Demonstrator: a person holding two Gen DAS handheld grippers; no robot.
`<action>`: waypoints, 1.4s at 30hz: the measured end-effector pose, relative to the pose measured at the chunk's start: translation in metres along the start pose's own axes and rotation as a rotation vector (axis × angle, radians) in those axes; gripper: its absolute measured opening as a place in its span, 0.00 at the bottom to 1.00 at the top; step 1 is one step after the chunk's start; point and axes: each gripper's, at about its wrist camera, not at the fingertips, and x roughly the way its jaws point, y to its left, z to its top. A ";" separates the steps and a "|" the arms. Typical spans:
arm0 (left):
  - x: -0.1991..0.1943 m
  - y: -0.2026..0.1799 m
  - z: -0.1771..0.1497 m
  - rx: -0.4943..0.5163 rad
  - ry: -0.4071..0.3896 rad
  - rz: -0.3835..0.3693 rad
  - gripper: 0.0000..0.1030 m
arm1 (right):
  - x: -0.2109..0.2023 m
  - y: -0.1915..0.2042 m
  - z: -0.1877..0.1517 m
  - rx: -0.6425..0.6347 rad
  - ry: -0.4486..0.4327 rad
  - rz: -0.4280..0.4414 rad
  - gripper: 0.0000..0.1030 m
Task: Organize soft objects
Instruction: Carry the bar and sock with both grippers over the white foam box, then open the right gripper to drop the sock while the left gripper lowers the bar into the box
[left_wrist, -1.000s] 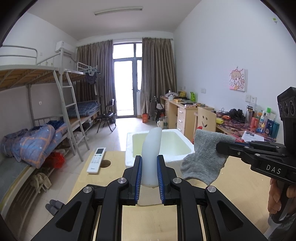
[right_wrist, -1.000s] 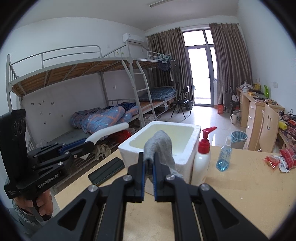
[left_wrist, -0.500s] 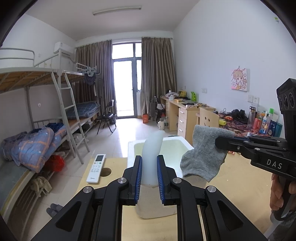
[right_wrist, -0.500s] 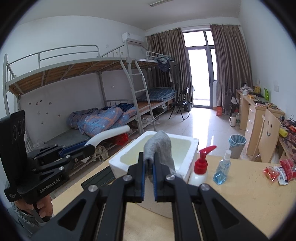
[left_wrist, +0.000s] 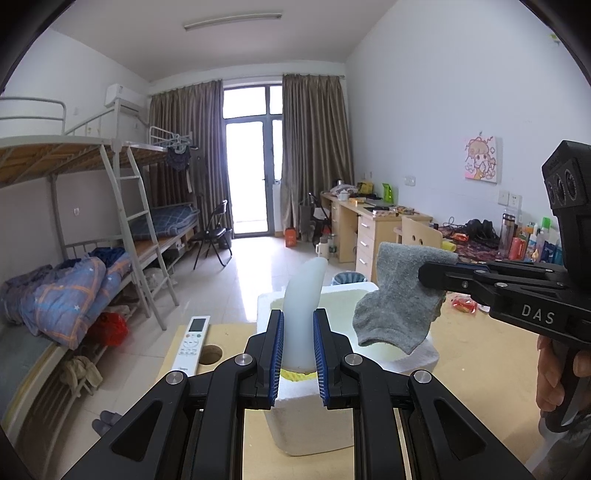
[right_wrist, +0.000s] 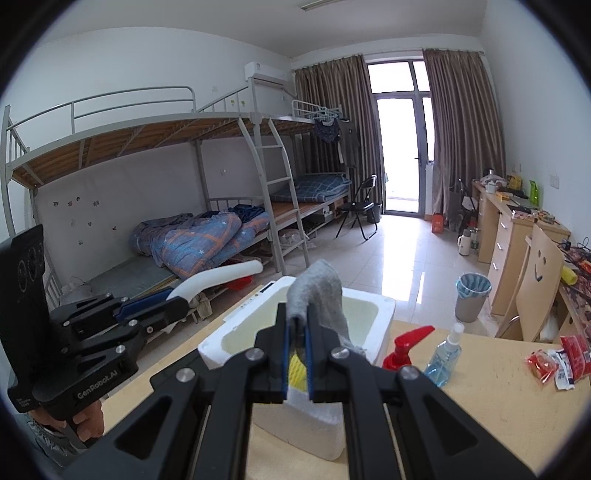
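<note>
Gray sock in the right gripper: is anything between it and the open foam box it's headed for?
Nothing visible. The gray sock hangs from the right gripper over the foam box, whose top is open; something yellow lies inside.

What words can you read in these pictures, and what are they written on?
"DAS": on the side of the right gripper, seen from the left wrist.
"GenRobot.AI": on the side of the left gripper, seen from the right wrist.
Remote control: button labels too small to read.
Snack packets: print too blurred to read.
Bottles on the far desk: labels too small to read.
</note>
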 end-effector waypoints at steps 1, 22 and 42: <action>0.001 0.000 0.000 0.000 0.000 0.003 0.17 | 0.001 -0.001 0.001 -0.001 0.001 0.000 0.09; -0.008 0.024 -0.007 -0.040 0.004 0.110 0.17 | 0.038 0.015 0.004 -0.048 0.048 0.088 0.09; -0.013 0.028 -0.004 -0.045 0.006 0.102 0.17 | 0.053 0.011 0.004 -0.038 0.100 0.024 0.13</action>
